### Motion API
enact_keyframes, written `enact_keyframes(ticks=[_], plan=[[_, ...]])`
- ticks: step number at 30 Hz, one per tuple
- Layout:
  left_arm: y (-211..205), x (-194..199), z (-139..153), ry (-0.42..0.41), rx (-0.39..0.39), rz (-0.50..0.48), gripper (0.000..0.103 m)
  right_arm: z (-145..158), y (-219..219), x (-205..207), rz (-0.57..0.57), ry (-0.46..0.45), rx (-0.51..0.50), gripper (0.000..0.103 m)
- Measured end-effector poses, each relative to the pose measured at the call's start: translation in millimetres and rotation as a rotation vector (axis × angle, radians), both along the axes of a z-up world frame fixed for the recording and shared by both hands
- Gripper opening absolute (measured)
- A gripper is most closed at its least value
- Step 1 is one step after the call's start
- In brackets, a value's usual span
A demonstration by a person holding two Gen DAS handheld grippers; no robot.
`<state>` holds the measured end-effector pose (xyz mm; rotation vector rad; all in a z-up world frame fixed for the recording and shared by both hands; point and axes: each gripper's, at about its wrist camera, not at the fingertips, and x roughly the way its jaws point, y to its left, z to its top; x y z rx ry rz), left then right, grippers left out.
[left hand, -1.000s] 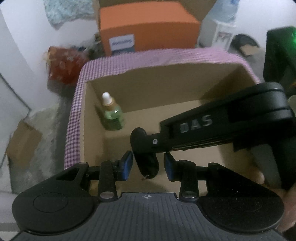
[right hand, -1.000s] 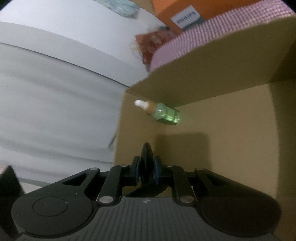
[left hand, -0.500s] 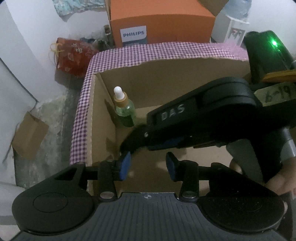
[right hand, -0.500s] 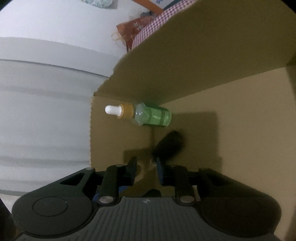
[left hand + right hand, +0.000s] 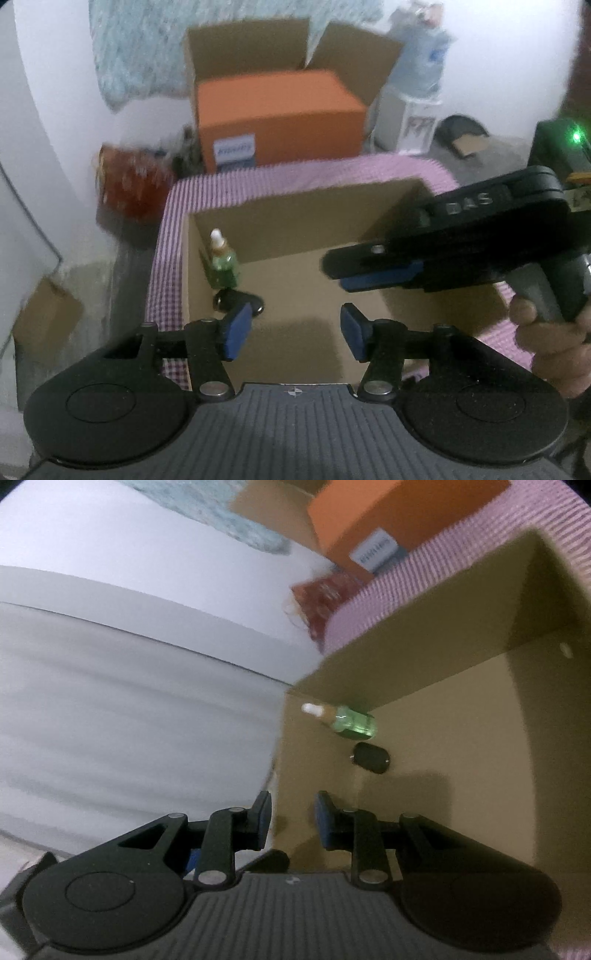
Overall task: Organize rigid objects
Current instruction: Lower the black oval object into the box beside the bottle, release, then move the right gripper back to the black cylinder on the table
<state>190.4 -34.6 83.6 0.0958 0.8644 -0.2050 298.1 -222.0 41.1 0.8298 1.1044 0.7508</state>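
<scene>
An open cardboard box [image 5: 295, 173] with a pink checked rim holds a green dropper bottle [image 5: 223, 262], standing upright by its left wall. A small black oval object [image 5: 240, 301] lies on the box floor just in front of the bottle. My left gripper [image 5: 295, 330] hovers over the box's near side, its jaws opening with nothing between them. My right gripper [image 5: 343, 275], held by a hand [image 5: 543, 332], reaches in from the right above the box floor. In the right wrist view the bottle [image 5: 352, 722] and the black object [image 5: 371, 757] lie beyond my open, empty right gripper [image 5: 291, 819].
Behind the box stand an orange carton [image 5: 277, 114] inside a larger open cardboard box, a red bag [image 5: 133, 184] and a water bottle on a white stand [image 5: 417, 66]. A folded cardboard piece [image 5: 44, 317] lies on the floor at left.
The right gripper let go of the black object, which now lies beside the bottle. Both grippers drew back and up out of the box. The left jaws spread wider.
</scene>
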Motion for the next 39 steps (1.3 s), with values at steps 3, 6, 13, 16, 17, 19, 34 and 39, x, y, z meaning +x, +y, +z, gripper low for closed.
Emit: enact_keyframes(ticks=[3, 6, 13, 16, 17, 19, 34, 39], plan=[[-2.4, -33.4, 12.9, -0.059, -0.036, -0.044, 0.056, 17.7, -23.7, -35.6, -0.015, -0.065, 0.036, 0.028], [-5.0, -60.3, 16.3, -0.097, -0.071, -0.079, 0.057, 27.9, -49.6, -75.4, -0.039, -0.128, 0.037, 0.028], [-22.3, -100.8, -9.8, -0.107, -0.145, -0.128, 0.057, 11.5, -94.8, -154.3, -0.131, -0.165, 0.024, 0.028], [-34.1, -108.5, -31.8, -0.092, -0.160, -0.145, 0.057, -4.3, -103.8, -179.7, -0.185, -0.155, -0.017, 0.028], [-38.6, -112.6, -38.9, -0.097, -0.151, -0.145, 0.057, -10.4, -104.3, -185.1, -0.196, -0.150, -0.036, 0.028], [-51.6, -119.2, -55.8, -0.128, -0.114, -0.150, 0.057, -19.9, -105.6, -193.7, -0.215, -0.141, -0.067, 0.028], [-92.4, -103.4, -136.3, -0.036, -0.013, -0.209, 0.041, -85.6, -77.6, -168.1, -0.217, -0.066, -0.290, 0.028], [-97.0, -96.4, -143.7, -0.005, -0.017, -0.232, 0.033, -91.5, -63.4, -146.0, -0.193, -0.098, -0.342, 0.027]])
